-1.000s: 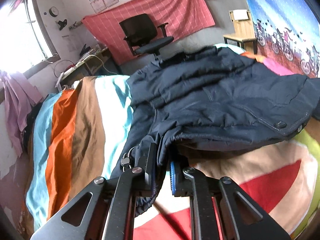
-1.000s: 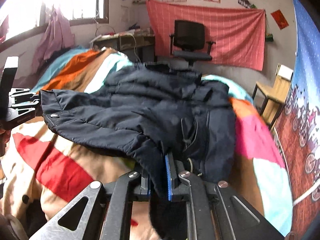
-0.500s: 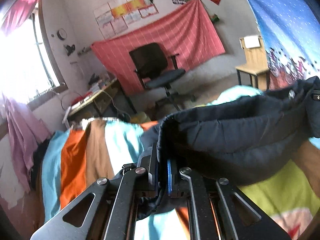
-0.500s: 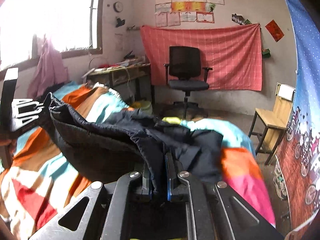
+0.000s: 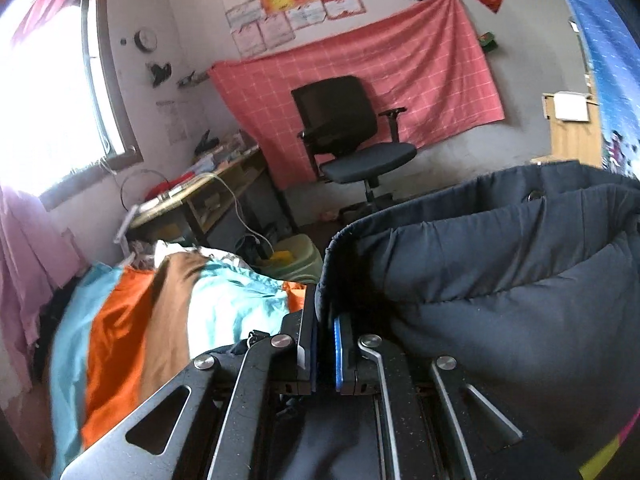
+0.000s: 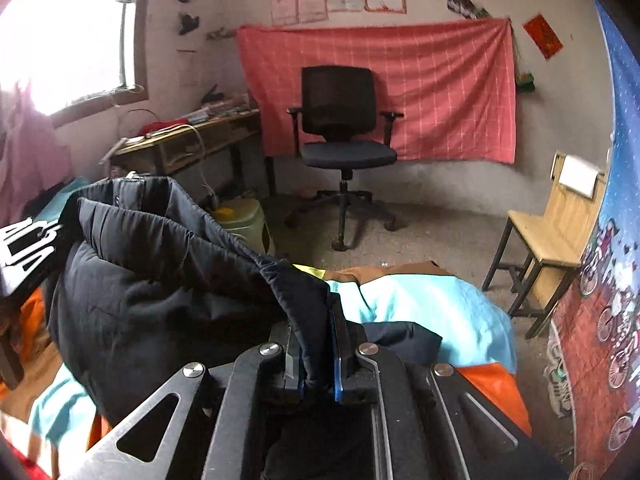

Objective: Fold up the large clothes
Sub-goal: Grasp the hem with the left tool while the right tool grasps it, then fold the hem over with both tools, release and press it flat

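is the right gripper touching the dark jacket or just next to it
Touching. The right wrist view shows the right gripper shut on a fold of the dark jacket, fabric pinched between both pads.

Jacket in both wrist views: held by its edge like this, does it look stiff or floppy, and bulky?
Likely floppy: the jacket sags between the left gripper and right gripper. Probably bulky yet light: its quilted padding puffs up. The thick hem probably won't slip.
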